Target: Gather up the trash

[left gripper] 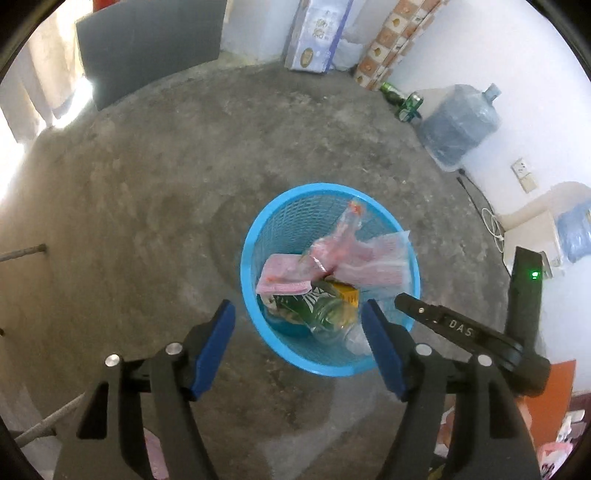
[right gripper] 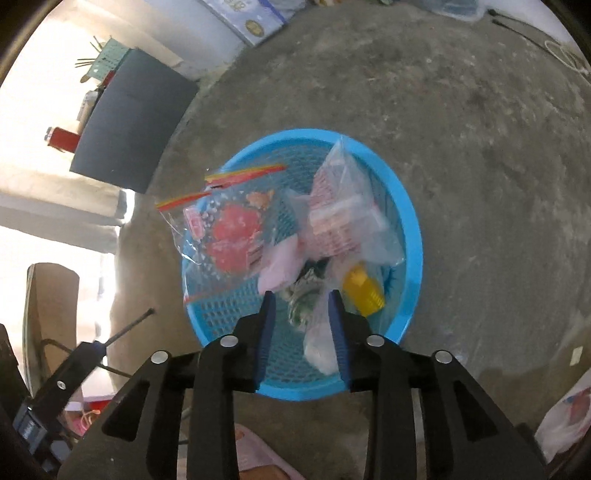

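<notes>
Both grippers hang over a blue mesh plastic wastebasket (left gripper: pixel 330 354) on rough, stained concrete floor (left gripper: pixel 147 192). Left gripper (left gripper: pixel 297 317) is spread wide, right gripper (right gripper: pixel 302 325) partly open, neither holding anything. Crinkly clear zip bags (right gripper: pixel 225 236), a green bottle (left gripper: pixel 317 306) and a yellow carton (right gripper: pixel 364 291) sit inside. A water jug (left gripper: pixel 460 122) stands by the white wall.

A bare concrete floor (left gripper: pixel 147 184) runs to a white wall, where a large water jug (left gripper: pixel 458 122), green bottles (left gripper: pixel 400 99) and a printed carton (left gripper: pixel 317 33) stand.
</notes>
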The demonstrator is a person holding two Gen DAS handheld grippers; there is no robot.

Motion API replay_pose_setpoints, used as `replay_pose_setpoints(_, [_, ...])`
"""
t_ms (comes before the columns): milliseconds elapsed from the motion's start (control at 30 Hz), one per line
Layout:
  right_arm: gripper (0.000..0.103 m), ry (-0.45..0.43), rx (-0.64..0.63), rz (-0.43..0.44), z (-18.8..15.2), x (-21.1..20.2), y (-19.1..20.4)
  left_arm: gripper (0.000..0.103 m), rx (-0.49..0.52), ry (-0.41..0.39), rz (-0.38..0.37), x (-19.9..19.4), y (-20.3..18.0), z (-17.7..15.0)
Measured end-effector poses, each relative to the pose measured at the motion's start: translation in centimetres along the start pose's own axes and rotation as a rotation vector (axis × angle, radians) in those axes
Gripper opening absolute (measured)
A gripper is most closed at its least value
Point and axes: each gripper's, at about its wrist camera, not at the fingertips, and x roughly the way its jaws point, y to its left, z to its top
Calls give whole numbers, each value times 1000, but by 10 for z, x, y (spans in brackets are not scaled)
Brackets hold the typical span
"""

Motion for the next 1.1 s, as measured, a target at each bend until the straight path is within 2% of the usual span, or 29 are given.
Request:
replay_pose_setpoints(200, [39,-37,-39,1,-13,-21,8,69,41,-71,-42,-52,-7,-12])
replay_pose_setpoints(367, [45,-98,-95,20,-35,-65,30,76,114,-165,-81,-127,-19,-32])
replay_pose_setpoints(467, [54,-164,-188,11,-58,-102,60,81,164,-227,-107,-172,-20,-50])
replay_pose_setpoints(600, [76,-306,-296,11,-101,-159,108,94,207,-333,-47,-244,3,-91])
replay_pose_setpoints(733, [95,-453,-399,-6,-149,-202,151,97,111,-426,52,-302,44,-138])
replay_pose_setpoints(833, [95,-548,-484,-40,-186,-226,183,97,13,-451,137,-333,75,-174])
replay_pose_setpoints(933, [95,-627,-551,-82,-217,-241,208,97,-81,-467,187,-355,99,-204])
replay_pose_setpoints(1000, [95,-667,-564,-100,-239,-248,220,97,-135,-483,219,-365,111,-220])
replay_pose_setpoints(1100, [95,-699,-570,-111,-267,-254,230,97,-213,-490,306,-377,127,-242])
